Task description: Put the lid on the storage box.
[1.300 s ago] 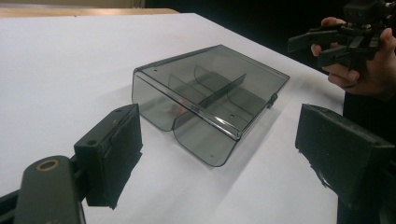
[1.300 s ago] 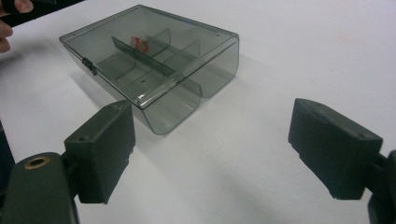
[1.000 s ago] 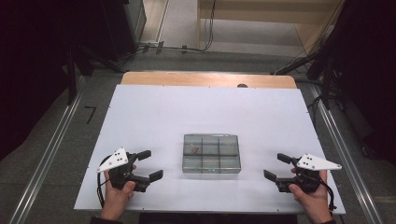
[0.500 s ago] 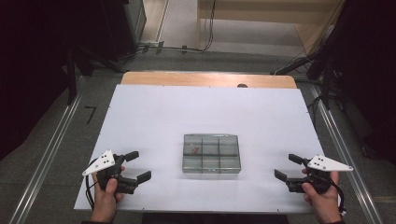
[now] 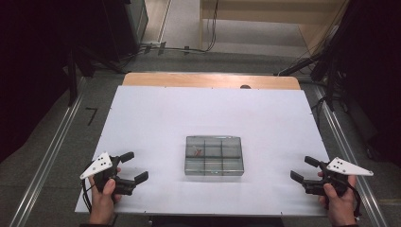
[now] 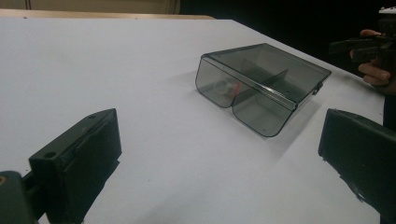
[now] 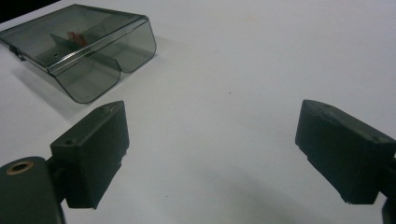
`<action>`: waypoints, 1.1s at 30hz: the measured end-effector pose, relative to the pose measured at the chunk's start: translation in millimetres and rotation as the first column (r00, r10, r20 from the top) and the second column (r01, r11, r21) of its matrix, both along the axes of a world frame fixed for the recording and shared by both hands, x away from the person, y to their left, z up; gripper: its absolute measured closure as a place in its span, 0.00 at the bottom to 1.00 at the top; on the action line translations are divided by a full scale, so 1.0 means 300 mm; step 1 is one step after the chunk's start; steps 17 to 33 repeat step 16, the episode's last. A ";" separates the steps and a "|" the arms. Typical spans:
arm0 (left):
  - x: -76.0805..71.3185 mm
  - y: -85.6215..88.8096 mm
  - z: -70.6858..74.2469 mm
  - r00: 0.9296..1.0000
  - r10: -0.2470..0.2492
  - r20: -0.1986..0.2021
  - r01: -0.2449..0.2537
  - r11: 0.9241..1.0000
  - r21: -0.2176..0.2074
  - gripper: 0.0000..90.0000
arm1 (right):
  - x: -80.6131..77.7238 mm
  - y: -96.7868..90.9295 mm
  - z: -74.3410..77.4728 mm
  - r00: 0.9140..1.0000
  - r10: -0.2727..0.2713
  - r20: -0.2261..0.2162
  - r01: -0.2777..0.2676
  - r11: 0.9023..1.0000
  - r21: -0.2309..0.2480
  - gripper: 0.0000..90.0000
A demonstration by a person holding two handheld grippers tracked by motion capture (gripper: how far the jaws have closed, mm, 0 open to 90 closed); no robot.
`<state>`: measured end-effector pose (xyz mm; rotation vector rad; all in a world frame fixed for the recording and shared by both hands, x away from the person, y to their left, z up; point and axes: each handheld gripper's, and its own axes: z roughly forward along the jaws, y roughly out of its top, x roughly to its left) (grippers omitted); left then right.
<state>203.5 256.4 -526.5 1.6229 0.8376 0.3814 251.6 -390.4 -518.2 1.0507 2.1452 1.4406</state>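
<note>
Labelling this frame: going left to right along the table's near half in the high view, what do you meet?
Black two-jaw left gripper → smoky clear plastic compartment box → black two-jaw right gripper.

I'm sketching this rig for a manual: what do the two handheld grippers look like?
Both match. The left gripper and right gripper have black bodies with two blocky black jaws, square-ended in the gripper views. Each carries a pale three-cornered plate on top marked with small dark dots, and a dark cable trails from each. The left hand and right hand wear no gloves.
</note>
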 end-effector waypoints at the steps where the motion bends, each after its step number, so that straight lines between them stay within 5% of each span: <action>1: 0.001 0.001 -0.001 1.000 0.000 0.002 0.000 1.000 -0.008 0.00 | 0.002 -0.004 -0.003 1.000 -0.015 0.012 0.015 1.000 0.007 0.09; 6: 0.004 0.008 -0.008 1.000 0.007 0.000 -0.007 0.999 -0.031 0.00 | 0.011 -0.009 -0.014 0.999 -0.031 0.024 0.030 0.999 0.037 0.01; 13: 0.005 -0.003 -0.014 1.000 0.014 -0.007 -0.014 1.000 -0.015 0.00 | 0.015 0.014 -0.023 0.999 -0.022 0.024 0.022 1.000 -0.001 0.00; 33: 0.004 -0.004 -0.014 1.000 0.018 -0.005 -0.018 1.000 -0.014 0.00 | 0.016 0.005 -0.023 0.999 -0.043 0.015 0.043 0.999 0.020 0.00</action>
